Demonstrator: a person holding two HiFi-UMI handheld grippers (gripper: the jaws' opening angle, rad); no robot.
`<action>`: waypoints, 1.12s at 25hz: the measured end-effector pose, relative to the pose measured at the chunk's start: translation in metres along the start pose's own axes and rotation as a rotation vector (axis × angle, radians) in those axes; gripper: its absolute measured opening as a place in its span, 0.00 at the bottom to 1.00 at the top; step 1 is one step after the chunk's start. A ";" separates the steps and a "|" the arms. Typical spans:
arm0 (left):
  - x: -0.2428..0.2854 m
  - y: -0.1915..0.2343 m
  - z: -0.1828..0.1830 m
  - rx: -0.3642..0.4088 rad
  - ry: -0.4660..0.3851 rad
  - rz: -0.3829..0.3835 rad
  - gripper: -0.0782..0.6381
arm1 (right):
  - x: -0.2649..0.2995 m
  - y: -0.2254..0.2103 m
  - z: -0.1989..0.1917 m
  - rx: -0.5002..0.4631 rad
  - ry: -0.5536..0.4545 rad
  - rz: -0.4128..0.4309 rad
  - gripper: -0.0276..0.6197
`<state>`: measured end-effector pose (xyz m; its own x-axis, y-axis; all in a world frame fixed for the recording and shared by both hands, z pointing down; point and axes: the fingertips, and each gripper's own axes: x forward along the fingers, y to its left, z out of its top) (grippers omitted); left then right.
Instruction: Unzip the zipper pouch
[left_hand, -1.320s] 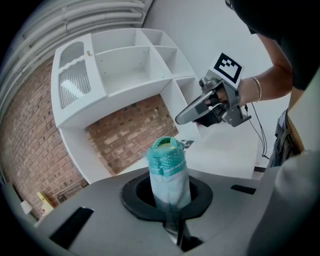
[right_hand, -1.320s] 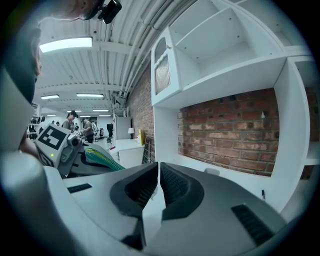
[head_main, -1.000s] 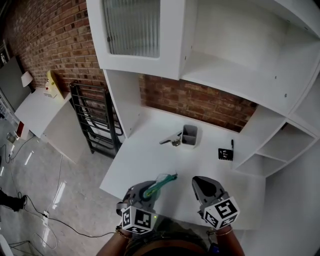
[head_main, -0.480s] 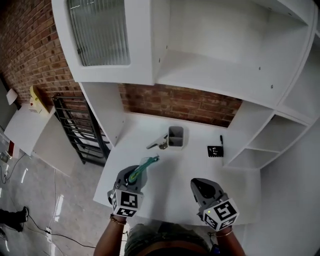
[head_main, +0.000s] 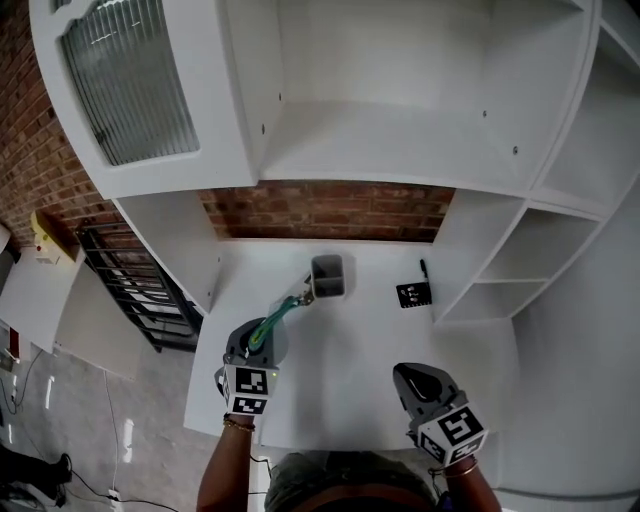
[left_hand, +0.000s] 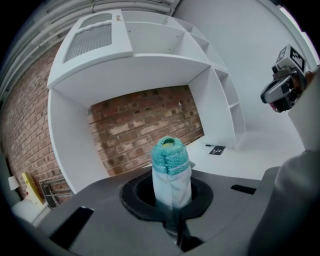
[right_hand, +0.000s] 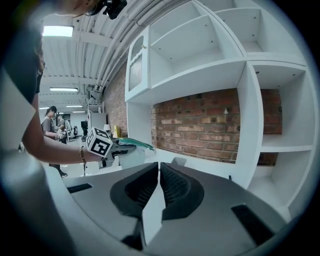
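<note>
Grey holder (head_main: 327, 276), marker card (head_main: 413, 294), white desk (head_main: 350, 355), brick wall (head_main: 330, 210).

Two tongs (head_main: 258, 338) (head_main: 410, 375), one zipper pouch (head_main: 282, 313), one grey cup (head_main: 327, 277), one marker card (head_main: 413, 294), perhaps one pen (head_main: 424, 268)

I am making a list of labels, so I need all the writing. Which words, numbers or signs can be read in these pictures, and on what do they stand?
No word or number can be read.
Black card: white marks, too small to read.
Left cube and right cube: black-and-white square patterns only, no letters.
</note>
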<state>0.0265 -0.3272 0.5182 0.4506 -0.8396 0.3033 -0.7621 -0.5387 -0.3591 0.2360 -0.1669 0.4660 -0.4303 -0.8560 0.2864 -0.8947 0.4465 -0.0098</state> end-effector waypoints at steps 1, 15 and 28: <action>0.007 0.001 -0.004 -0.004 -0.001 0.002 0.11 | -0.001 -0.002 -0.002 0.004 0.007 -0.006 0.06; 0.075 0.003 -0.045 -0.157 0.016 -0.035 0.11 | -0.006 -0.020 -0.016 0.018 0.047 -0.043 0.06; 0.075 -0.003 -0.059 -0.178 0.026 -0.027 0.20 | -0.002 -0.016 -0.013 -0.004 0.065 -0.020 0.06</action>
<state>0.0349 -0.3848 0.5943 0.4612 -0.8219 0.3344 -0.8213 -0.5381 -0.1897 0.2529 -0.1685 0.4783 -0.4037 -0.8459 0.3485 -0.9024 0.4309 0.0006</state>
